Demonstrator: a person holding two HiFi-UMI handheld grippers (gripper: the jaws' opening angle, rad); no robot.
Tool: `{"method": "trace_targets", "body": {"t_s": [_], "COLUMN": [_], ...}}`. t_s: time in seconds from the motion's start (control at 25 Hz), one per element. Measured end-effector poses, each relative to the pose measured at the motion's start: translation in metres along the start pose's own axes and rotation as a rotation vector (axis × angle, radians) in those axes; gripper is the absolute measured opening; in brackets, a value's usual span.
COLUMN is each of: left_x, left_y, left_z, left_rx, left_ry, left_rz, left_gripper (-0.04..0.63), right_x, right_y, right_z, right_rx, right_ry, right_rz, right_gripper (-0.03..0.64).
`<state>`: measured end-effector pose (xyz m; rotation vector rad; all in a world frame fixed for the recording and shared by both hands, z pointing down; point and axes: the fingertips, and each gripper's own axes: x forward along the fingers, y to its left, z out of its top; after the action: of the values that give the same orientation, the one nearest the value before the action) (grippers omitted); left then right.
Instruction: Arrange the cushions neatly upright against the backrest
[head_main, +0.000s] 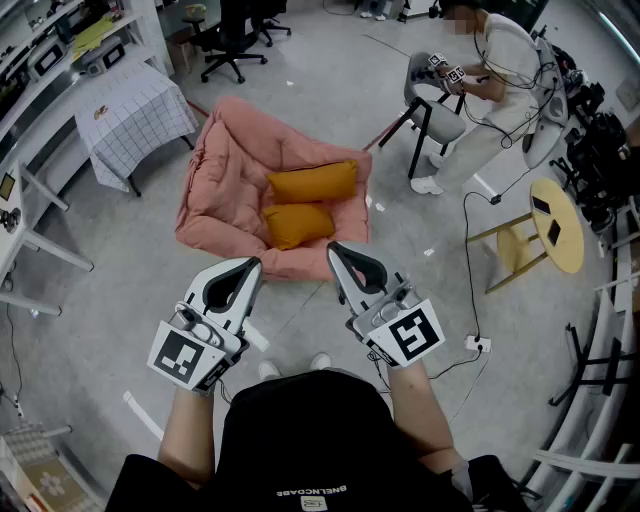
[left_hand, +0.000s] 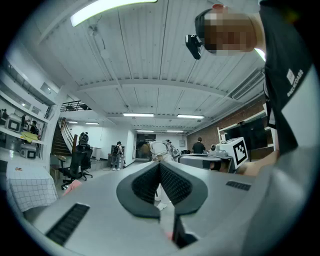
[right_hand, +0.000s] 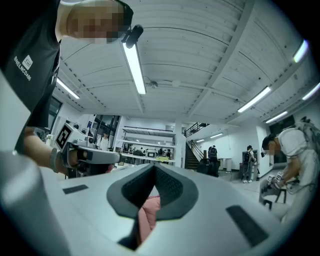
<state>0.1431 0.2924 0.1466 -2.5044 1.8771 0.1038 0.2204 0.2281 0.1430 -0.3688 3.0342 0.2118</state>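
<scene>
A pink padded floor sofa (head_main: 228, 180) lies on the grey floor ahead of me, its backrest toward the far left. Two orange cushions lie flat on its seat: one farther off (head_main: 312, 182), one nearer (head_main: 298, 224). My left gripper (head_main: 258, 262) and right gripper (head_main: 333, 248) hover side by side just short of the sofa's near edge, both shut and holding nothing. In the left gripper view the gripper (left_hand: 160, 164) has its jaws meeting. The right gripper (right_hand: 154, 166) is likewise shut, and a strip of the pink sofa (right_hand: 149, 210) shows below the meeting jaws.
A person sits on a grey chair (head_main: 435, 105) at the far right. A round wooden stool (head_main: 555, 225) stands right of the sofa, with cables and a white power strip (head_main: 478, 345) on the floor. A table with a checked cloth (head_main: 135, 120) stands left.
</scene>
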Motion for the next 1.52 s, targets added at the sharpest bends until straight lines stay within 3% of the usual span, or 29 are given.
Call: {"method": "trace_targets", "body": {"t_s": [0.16,0.44,0.72,0.84,1.12,1.52], "left_x": [0.008,0.023,0.029,0.034,0.044,0.07], "left_y": [-0.001,-0.013,-0.024,-0.02,0.025,0.143], "left_z": [0.002,-0.013,-0.034,-0.039,-0.053,-0.07], "left_rx": [-0.042,-0.02,-0.061,-0.075,-0.096,-0.115], "left_ry": [-0.026,0.021,0.059,0.066,0.056,0.107], "left_rz": [0.013,0.062,0.11,0.118,0.133,0.115], "left_gripper": [0.012,0.011,0.012,0.012,0.012,0.012], "right_x": [-0.003,-0.023,-0.04,-0.04,-0.007,0.099], "right_y": [-0.011,-0.032,-0.064,-0.075,-0.096,-0.142], "right_z": [-0.001,-0.009,-0.028,-0.035,-0.055,-0.083], "right_rx": [0.006,0.025,0.187,0.204,0.221,0.28], "right_ry": [-0.004,-0.016,-0.015,-0.003,0.01,0.075], "right_rz": [0.006,0.015,-0.005,-0.019,-0.057,-0.121], "right_gripper": [0.008,0.009,0.011,0.011,0.011,0.011]}}
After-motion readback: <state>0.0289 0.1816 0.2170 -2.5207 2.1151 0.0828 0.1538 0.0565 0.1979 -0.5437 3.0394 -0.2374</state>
